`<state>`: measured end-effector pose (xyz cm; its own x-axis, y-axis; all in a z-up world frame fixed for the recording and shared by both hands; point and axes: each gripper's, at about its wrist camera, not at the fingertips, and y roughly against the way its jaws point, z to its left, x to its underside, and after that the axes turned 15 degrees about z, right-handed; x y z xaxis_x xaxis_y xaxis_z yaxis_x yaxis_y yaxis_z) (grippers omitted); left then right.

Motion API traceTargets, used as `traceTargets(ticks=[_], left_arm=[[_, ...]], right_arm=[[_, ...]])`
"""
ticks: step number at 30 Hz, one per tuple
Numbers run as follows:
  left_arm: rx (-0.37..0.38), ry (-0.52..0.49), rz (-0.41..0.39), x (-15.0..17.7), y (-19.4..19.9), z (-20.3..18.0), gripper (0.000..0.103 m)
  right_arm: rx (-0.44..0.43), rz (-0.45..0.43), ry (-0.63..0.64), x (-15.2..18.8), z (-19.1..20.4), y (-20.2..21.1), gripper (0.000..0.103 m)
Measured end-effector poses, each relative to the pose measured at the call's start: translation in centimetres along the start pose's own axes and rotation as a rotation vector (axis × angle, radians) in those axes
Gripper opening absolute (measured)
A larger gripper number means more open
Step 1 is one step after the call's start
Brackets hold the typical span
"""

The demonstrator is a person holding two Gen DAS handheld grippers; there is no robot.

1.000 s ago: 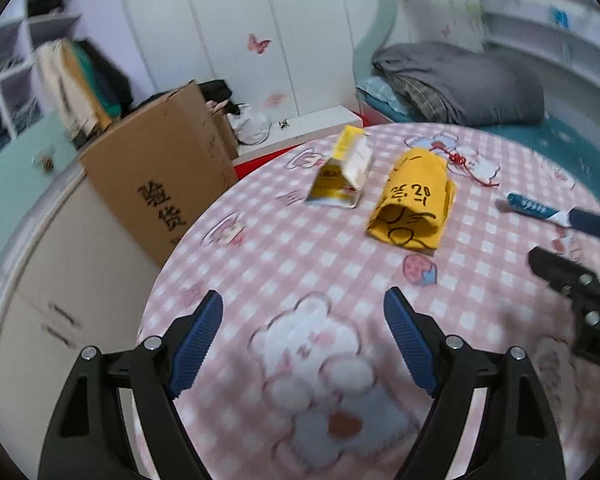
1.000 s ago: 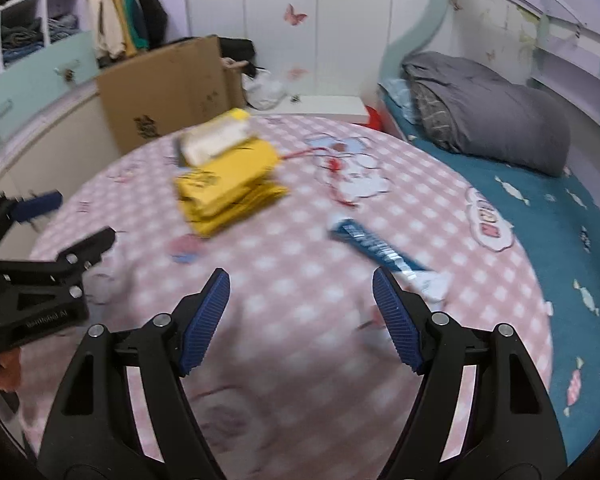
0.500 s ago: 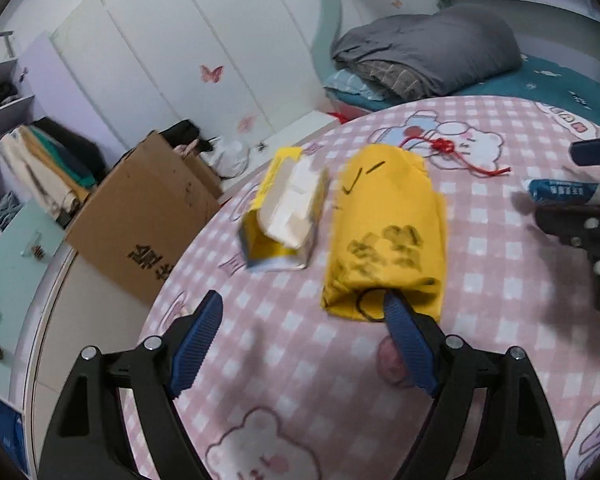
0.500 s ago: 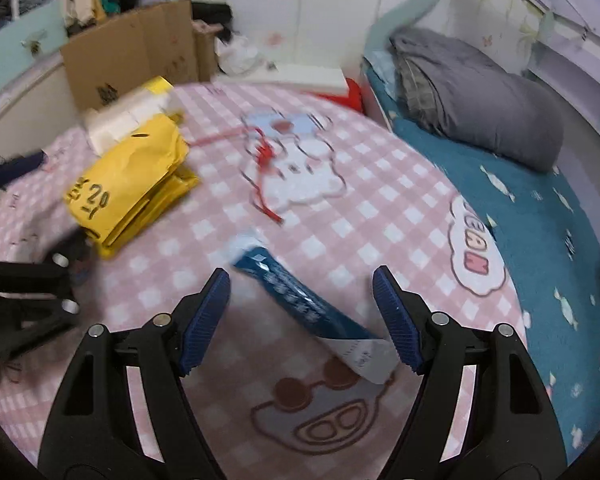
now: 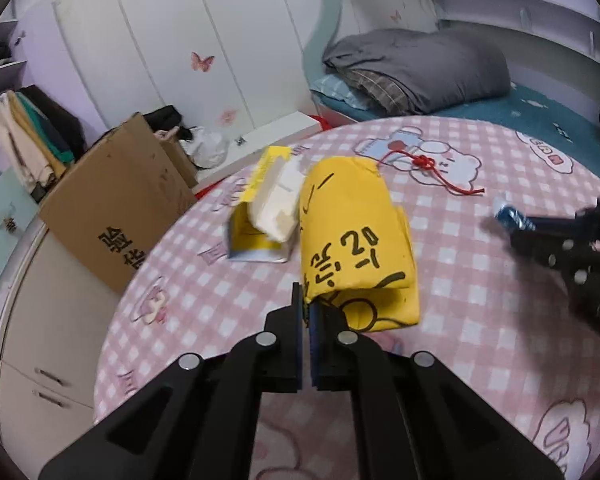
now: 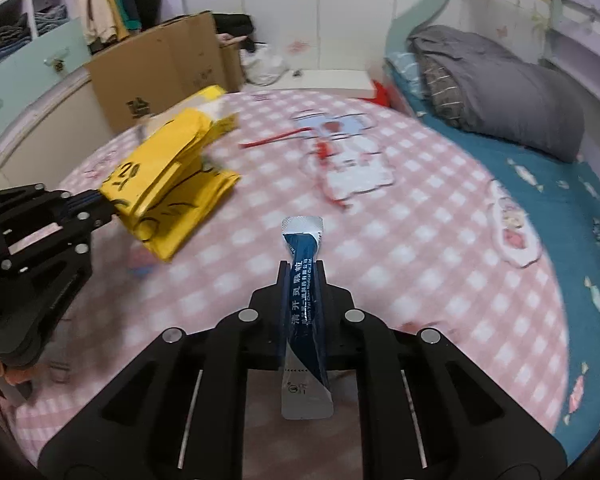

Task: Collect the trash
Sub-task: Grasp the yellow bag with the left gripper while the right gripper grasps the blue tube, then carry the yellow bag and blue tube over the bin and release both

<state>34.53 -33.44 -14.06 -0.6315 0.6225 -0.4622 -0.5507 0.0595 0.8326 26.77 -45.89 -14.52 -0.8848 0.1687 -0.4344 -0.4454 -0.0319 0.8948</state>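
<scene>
A folded yellow bag [image 5: 356, 240] with black writing lies on the pink checked bed cover [image 5: 480, 320]. My left gripper [image 5: 306, 300] is shut on the bag's near edge; it also shows in the right wrist view [image 6: 96, 204] at the bag [image 6: 168, 176]. My right gripper [image 6: 302, 276] is shut on a blue sachet [image 6: 304, 304], held above the cover. The sachet's tip [image 5: 508, 214] shows in the left wrist view. A yellow carton with white paper [image 5: 268, 208] lies beside the bag.
A red knotted cord [image 5: 428, 168] lies on the cover beyond the bag. A brown cardboard box [image 5: 116, 204] stands off the bed's left edge. A grey duvet [image 5: 416, 68] is piled at the back right. White wardrobes line the back wall.
Both grippers have shut: the left on the yellow bag's edge, the right on the blue sachet, which is now lifted off the cover.
</scene>
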Motion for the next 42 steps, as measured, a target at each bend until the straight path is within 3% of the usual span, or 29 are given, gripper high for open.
traceTargets(ticks=[7, 14, 25, 34, 42], left_arm=[[0.049, 0.103, -0.025, 3.8, 3.2, 3.3, 0.003], [0.088, 0.260, -0.033, 9.7, 6.9, 9.2, 0.003], [0.042, 0.497, -0.036, 19.8, 10.3, 19.5, 0.003], [-0.030, 0.690, 0.024, 28.3, 9.1, 27.5, 0.003], [-0.096, 0.829, 0.139, 34.7, 4.9, 32.1, 0.003]], right_arm=[[-0.055, -0.018, 0.061, 0.6, 5.5, 1.9, 0.011], [-0.121, -0.032, 0.154, 0.8, 13.0, 4.5, 0.011], [-0.231, -0.035, 0.351, 2.1, 28.2, 5.9, 0.011], [-0.347, 0.031, 0.469, 3.8, 39.8, 2.1, 0.011], [-0.361, 0.084, 0.480, 4.5, 46.2, -3.6, 0.013]])
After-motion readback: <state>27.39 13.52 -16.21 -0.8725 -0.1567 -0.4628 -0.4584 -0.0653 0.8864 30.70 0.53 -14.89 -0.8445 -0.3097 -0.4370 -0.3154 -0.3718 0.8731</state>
